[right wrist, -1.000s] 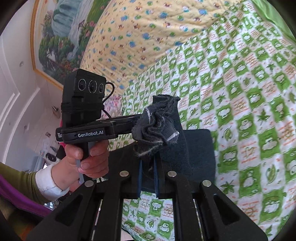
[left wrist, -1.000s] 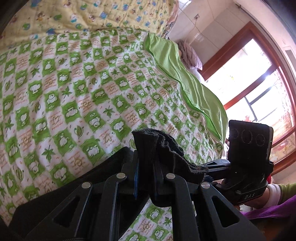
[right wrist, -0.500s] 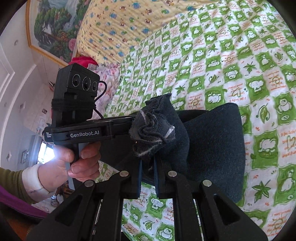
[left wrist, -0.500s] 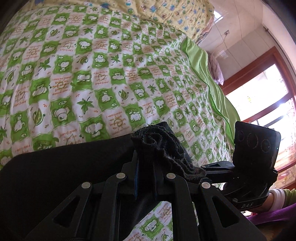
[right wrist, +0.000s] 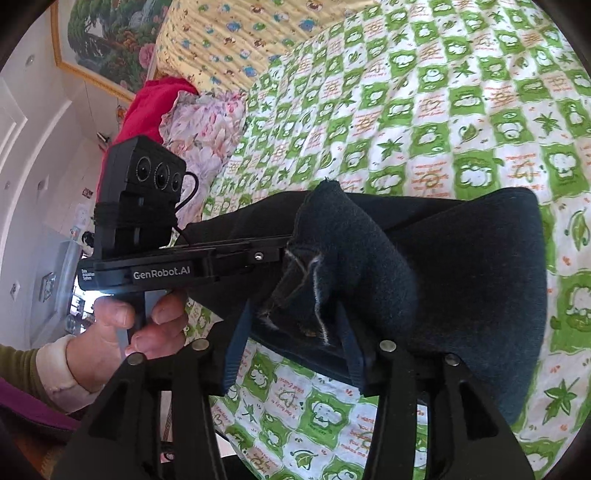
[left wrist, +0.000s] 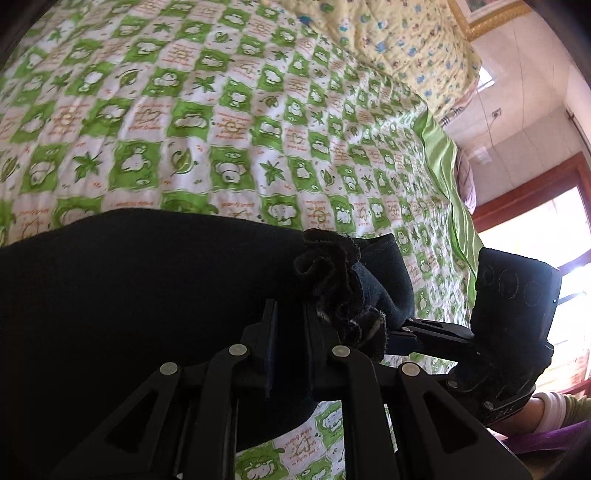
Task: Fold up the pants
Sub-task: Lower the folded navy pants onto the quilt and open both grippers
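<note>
The dark navy pants (left wrist: 129, 295) lie folded on the green-and-white checked bedspread (left wrist: 221, 129). My left gripper (left wrist: 288, 325) is shut on a bunched edge of the pants. My right gripper (right wrist: 295, 325) has its jaws spread apart, with a bunched fold of the pants (right wrist: 461, 277) lying loose between them. Each gripper shows in the other's view: the right one (left wrist: 509, 332) at the left view's right side, the left one (right wrist: 147, 236) held by a hand at the right view's left.
A yellow patterned quilt (right wrist: 240, 33) lies at the head of the bed, with a red cloth (right wrist: 147, 107) and a floral pillow (right wrist: 207, 129) beside it. A green sheet edge (left wrist: 447, 177) borders the bed near a bright window (left wrist: 546, 236).
Both grippers carried the pants edge forward and down onto the bed, so more dark cloth now lies flat. The right gripper's jaws have opened; the left stays shut.
</note>
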`<state>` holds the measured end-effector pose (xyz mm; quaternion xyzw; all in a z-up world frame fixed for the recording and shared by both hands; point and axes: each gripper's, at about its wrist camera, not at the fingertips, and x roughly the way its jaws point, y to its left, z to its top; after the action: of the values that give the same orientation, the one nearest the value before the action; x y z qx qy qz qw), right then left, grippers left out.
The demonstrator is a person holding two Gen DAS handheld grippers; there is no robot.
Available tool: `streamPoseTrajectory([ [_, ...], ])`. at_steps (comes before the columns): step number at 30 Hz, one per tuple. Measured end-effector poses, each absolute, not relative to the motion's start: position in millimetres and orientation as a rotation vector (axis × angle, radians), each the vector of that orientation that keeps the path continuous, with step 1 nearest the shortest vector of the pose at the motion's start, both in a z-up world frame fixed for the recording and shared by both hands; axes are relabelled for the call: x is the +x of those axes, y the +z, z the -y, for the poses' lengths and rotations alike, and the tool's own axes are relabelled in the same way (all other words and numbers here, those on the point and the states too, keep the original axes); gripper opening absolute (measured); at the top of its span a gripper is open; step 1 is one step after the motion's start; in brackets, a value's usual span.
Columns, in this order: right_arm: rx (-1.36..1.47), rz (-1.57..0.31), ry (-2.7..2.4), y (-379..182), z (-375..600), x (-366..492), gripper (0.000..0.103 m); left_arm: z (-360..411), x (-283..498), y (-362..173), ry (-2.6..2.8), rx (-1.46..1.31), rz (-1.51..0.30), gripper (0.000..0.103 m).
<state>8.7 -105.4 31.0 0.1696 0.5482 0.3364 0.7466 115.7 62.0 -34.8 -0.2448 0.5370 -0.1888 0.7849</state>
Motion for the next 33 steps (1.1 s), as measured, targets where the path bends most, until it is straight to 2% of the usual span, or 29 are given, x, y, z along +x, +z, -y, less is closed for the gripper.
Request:
streamPoseTrajectory([
  [11,0.364,-1.195,0.804,45.9,83.1,13.9,0.049,-115.7,69.5,-22.6,-0.261,-0.642,-1.097,0.018],
  [23,0.304,-1.189,0.884,65.6,48.7,14.6,0.050,-148.2,23.1,-10.6,-0.100,-0.740,-1.025,0.031],
  [32,0.245,-1.198,0.924,71.4,20.3,23.0,0.050,-176.4,-21.8,-12.2,0.048,-0.794,-0.985,0.031],
  [33,0.237,-1.201,0.933,71.6,15.8,24.5,0.050,-179.9,-26.7,-12.1,0.062,-0.804,-0.979,0.034],
])
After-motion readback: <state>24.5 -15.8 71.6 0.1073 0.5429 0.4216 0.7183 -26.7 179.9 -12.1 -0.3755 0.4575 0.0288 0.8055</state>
